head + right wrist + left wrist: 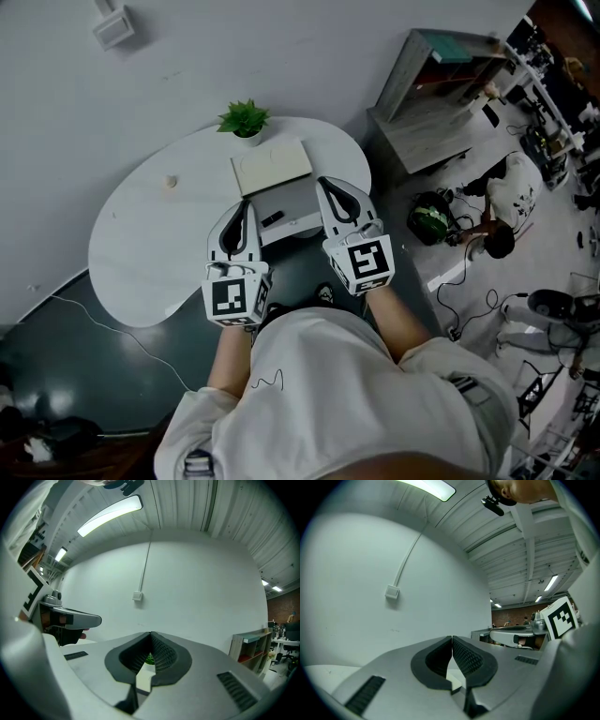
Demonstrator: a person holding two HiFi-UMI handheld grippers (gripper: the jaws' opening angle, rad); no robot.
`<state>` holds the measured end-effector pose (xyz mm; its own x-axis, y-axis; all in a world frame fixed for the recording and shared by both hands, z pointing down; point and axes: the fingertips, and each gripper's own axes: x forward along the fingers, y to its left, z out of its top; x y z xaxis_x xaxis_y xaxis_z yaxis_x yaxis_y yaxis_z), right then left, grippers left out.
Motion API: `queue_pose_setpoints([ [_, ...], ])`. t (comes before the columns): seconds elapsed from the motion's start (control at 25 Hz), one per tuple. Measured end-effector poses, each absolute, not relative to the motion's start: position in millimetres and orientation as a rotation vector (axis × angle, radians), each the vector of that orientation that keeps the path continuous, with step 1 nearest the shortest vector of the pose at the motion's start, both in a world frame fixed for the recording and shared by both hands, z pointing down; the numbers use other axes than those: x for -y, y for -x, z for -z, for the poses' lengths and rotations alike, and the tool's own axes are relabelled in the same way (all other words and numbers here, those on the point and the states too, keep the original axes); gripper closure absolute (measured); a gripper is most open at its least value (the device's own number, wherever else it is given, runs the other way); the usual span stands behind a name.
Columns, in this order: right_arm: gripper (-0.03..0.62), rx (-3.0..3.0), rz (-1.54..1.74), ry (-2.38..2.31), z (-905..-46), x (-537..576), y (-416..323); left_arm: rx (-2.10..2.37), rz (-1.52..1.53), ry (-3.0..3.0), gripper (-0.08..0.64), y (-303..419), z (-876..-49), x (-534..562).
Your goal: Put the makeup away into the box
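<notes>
Start at the left of the white table [141, 253]. One small pale thing [171, 181] sits there alone, well apart from the box, and it is too small to tell whether it is makeup. If it is, it looks like the piece left to fetch.

Your left gripper [244, 208] carries nothing. The left gripper view shows its jaws [452, 638] meeting at the tips with only the wall beyond them. It points level across the table, with its tip just at the near left corner of the box. Your left forearm [230, 352] runs straight back to your body.

The box [298, 199] lies open in the middle of the table. Its pale lid [272, 166] is laid back toward the potted plant [244, 119]. A small dark item [272, 218] already lies inside the grey tray.

Your right gripper [330, 185] is also pressed together and empty. In the right gripper view its ribbed pads [161, 654] meet at the tip, with the plant showing green through the gap below. It is level too and lies along the right side of the box, a little further forward than the left.

I judge that you are between picks, or at the very start, with both tools waiting by the box. For the next move, spread the left jaws and swing out to the pale thing. Come down low over it, since something that small can slip out of a shallow pinch.
</notes>
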<state>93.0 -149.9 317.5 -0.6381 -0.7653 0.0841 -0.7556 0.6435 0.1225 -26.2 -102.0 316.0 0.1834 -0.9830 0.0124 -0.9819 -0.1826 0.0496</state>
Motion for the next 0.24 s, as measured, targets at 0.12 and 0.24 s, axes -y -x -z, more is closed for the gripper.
queue_pose_setpoints([
  [0.12, 0.595, 2.733, 0.123, -1.262, -316.0, 147.3, -89.9, 1.98, 0.04, -2.385, 0.54, 28.9, -315.1, 101.4],
  [0.24, 0.595, 2.751, 0.133, -1.254, -311.4, 142.2, -86.0, 1.982, 0.052, -2.391, 0.54, 30.4, -313.6, 99.2],
])
